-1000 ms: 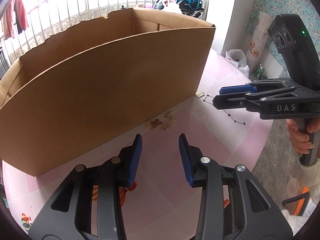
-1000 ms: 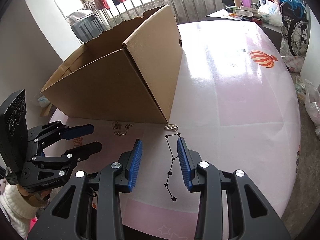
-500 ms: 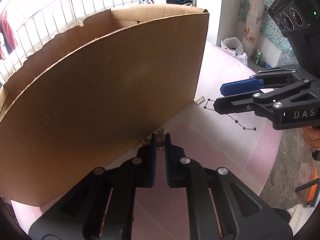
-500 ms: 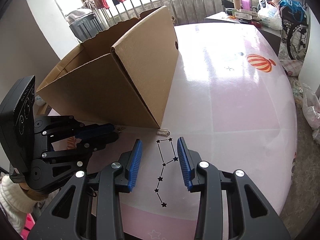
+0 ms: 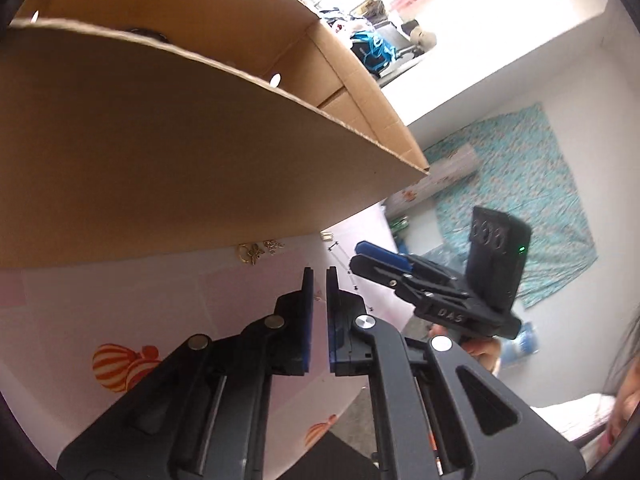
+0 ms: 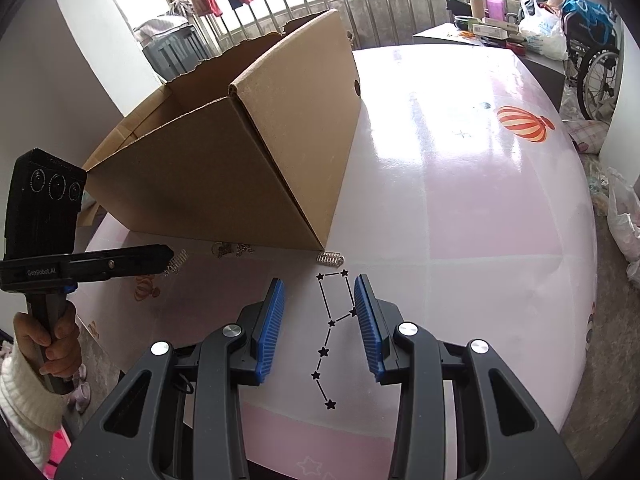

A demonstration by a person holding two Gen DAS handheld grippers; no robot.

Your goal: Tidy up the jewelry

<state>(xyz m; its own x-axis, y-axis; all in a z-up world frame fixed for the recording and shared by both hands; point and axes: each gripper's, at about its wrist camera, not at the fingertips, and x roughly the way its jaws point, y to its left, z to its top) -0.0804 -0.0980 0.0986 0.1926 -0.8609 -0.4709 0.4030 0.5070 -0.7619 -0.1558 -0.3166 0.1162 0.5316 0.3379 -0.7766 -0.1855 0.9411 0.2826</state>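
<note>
Since the left gripper (image 6: 171, 257) has its fingers (image 6: 152, 254) clenched on what seems only the end of a silver trinket (image 6: 178, 261), just above the desk (image 6: 460, 220) beside the cardboard box (image 6: 224, 168), it may slip off; the right gripper (image 6: 320, 308) gapes empty.

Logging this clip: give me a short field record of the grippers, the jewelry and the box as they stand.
left hand-held gripper: shut, with a small pale piece seemingly pinched at its tip, above the table
right hand-held gripper: open, empty, over the star print
loose jewelry: gold pieces at the foot of the box wall; ridged silver piece at the box corner
cardboard box: open-topped, standing on the pink table
contents of box: not visible
</note>
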